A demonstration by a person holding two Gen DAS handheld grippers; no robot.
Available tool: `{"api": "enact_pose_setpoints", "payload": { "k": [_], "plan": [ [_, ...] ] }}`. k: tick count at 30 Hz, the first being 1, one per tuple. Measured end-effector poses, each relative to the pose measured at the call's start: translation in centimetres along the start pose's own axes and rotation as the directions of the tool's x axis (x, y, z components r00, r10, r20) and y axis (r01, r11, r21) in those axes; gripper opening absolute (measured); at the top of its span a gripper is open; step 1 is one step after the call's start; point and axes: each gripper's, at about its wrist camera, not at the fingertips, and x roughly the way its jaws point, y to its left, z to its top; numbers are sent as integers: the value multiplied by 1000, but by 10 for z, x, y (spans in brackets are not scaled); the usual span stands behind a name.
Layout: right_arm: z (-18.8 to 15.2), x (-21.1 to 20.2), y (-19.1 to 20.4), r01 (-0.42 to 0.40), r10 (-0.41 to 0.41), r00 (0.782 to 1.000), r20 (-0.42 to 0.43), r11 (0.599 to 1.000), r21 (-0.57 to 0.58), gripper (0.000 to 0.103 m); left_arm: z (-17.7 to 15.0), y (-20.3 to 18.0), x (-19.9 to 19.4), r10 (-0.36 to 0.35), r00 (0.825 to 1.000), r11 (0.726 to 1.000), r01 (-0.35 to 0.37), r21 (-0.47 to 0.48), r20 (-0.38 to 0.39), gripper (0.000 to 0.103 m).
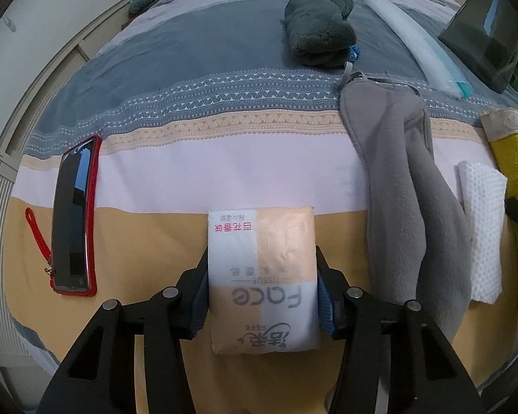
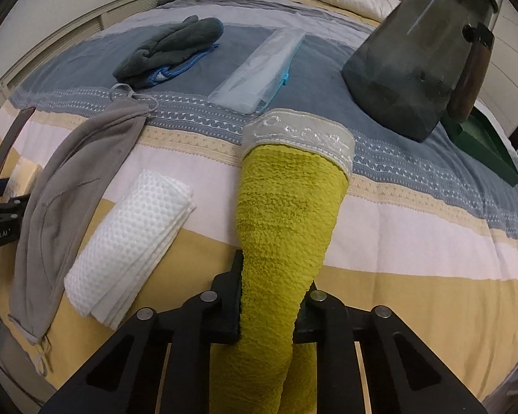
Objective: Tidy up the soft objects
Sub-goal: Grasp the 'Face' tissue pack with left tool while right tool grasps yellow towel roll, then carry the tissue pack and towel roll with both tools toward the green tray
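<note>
Bed [image 2: 414, 241], striped quilt, carried everything. Dark glass jug [image 2: 421, 51] stood on the far right of it, a green tray [image 2: 483, 151] beside.

Grey fleece garment [image 1: 397, 189] lay lengthwise right of centre; folded white waffle cloth [image 2: 127, 252] just beside it on the right. Dark green plush towel [image 1: 317, 27] sat farther up the bed, clear plastic case [image 2: 259, 72] near it.

Yellow towel [image 2: 286, 224] with pale trim was pinched between the right gripper [image 2: 271, 307] fingers, closed tight on the bunched lower part, the trimmed end reaching forward over the quilt.

Tissue pack [image 1: 262, 276] was clamped at both long sides by the left gripper [image 1: 262, 296], pads pressed into the wrapper; pack seemed to be at or just above the quilt.

Phone in red case [image 1: 74, 217] lay left, apart from the pack.

Risks, as judged: the slick wrapper could slide from the pads if the pack were tilted. The towel's free end could drag and snag the waffle cloth or garment, undoing the neat fold. A wide right-hand swing might tip the jug.
</note>
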Motion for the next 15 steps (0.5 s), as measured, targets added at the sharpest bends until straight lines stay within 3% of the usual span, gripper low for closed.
{"api": "enact_pose_setpoints", "payload": {
  "k": [15],
  "plan": [
    [3, -20, -4, -15, 15, 999, 46, 1000, 8, 15, -10, -15, -26, 31, 999, 999, -30, -12, 28, 45]
  ]
}}
